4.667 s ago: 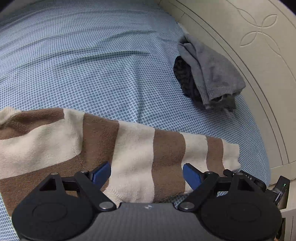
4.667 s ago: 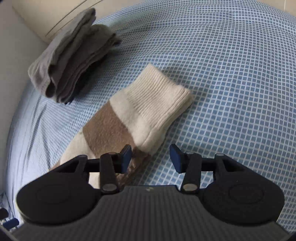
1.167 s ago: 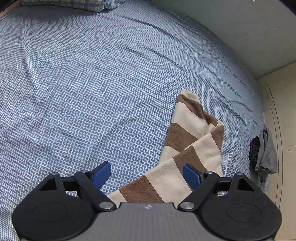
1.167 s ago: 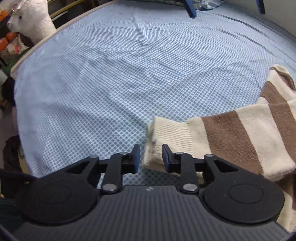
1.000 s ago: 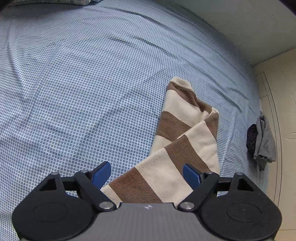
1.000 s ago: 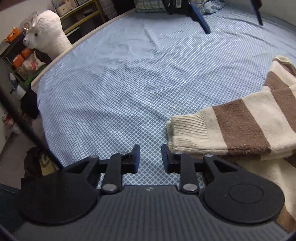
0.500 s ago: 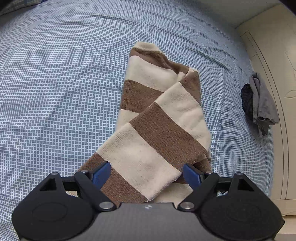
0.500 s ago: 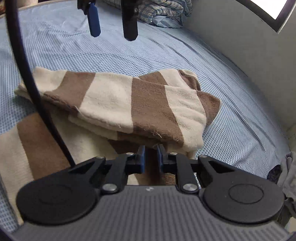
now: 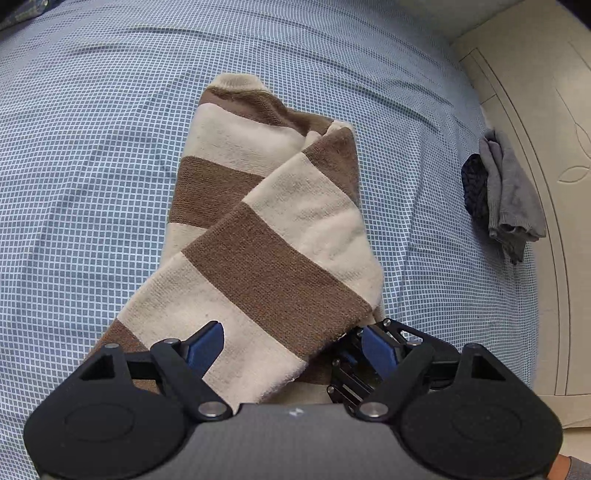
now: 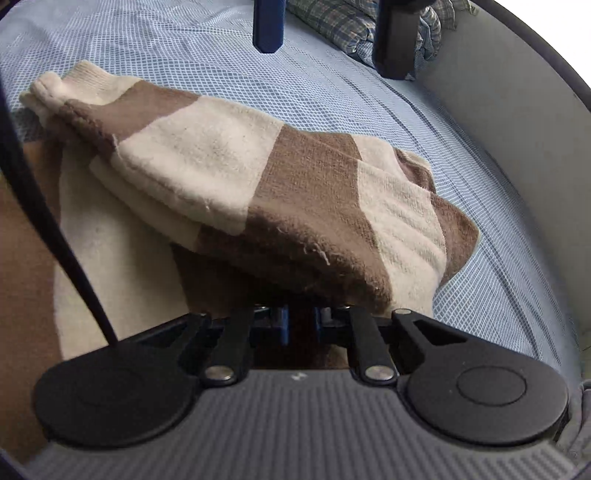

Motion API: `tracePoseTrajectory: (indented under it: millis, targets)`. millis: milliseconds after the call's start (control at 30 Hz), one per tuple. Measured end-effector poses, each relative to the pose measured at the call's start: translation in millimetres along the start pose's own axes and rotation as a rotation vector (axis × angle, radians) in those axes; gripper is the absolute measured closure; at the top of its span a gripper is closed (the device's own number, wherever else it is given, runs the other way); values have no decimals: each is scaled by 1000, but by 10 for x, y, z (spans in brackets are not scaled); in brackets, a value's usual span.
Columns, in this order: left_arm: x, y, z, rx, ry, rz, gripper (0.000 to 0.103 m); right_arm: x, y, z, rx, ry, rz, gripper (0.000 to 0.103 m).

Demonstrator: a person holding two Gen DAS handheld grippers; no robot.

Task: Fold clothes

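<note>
A cream and brown striped sweater (image 9: 273, 258) lies on the blue checked bed sheet (image 9: 92, 147), one sleeve folded slantwise across its body. My left gripper (image 9: 291, 336) hovers over the near end of that sleeve, jaws wide but starting to close, pads clear of the knit. From the right wrist view the left gripper (image 10: 330, 62) hangs above the far side. My right gripper (image 10: 300, 321) is tucked under the overhanging fold of the sweater (image 10: 258, 177); its jaws are closing and brown knit fills the narrow gap. Its black linkage (image 9: 347, 369) shows beside the fold's right edge.
A small heap of grey and dark clothes (image 9: 506, 195) lies at the bed's right edge against the cream headboard (image 9: 546, 110). A plaid garment (image 10: 343, 22) sits at the far end by the grey wall (image 10: 498, 110). A black cable (image 10: 55, 229) crosses the left of the right wrist view.
The right gripper left the cream cuff, swung round to the fold's edge and narrowed its jaws. The left gripper came in lower over the sweater. The sleeve now lies across the body.
</note>
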State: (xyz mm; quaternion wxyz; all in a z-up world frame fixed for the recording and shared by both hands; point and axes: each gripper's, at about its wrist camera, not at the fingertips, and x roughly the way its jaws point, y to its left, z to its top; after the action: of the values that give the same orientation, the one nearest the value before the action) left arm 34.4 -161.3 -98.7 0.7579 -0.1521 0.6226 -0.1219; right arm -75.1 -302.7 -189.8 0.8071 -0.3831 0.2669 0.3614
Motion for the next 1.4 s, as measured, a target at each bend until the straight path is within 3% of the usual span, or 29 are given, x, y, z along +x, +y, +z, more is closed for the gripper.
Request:
tracePoseTrajectory:
  millis: [200, 267, 367, 500, 567, 700, 800, 967, 1100, 1200, 1267, 1367, 1400]
  targets:
    - [-4, -10, -52, -38, -12, -24, 20, 146, 176, -41, -184, -64, -162, 90]
    - [16, 28, -55, -63, -9, -39, 20, 119, 256, -93, -228, -93, -254, 90]
    - [34, 67, -36, -81, -18, -42, 20, 46, 206, -132, -147, -92, -375, 99]
    - [39, 102, -38, -85, -26, -36, 20, 109, 45, -178, -23, -4, -420, 101]
    - [47, 112, -44, -87, -21, -34, 20, 101, 64, -166, -43, -19, -376, 100]
    - [106, 98, -65, -62, -8, -33, 19, 128, 222, -131, -201, -73, -353, 96]
    - [219, 102, -87, -56, 7, -7, 19, 124, 181, -161, -193, -74, -307, 96]
    - [331, 74, -125, -40, 13, -64, 19, 261, 80, -258, -228, -54, -262, 96]
    - [610, 80, -182, 5, 53, 4, 18, 291, -78, -295, -256, -65, -296, 99]
    - [862, 208, -267, -7, 120, 56, 20, 214, -213, -273, -263, -97, -372, 100]
    - [894, 257, -310, -4, 113, 38, 20, 221, -378, -265, -198, -80, -409, 103]
    - [922, 223, -334, 30, 117, 50, 19, 308, -466, -350, -118, -9, -303, 103]
    - [944, 195, -341, 51, 122, 61, 19, 377, -401, -397, -153, 32, -273, 101]
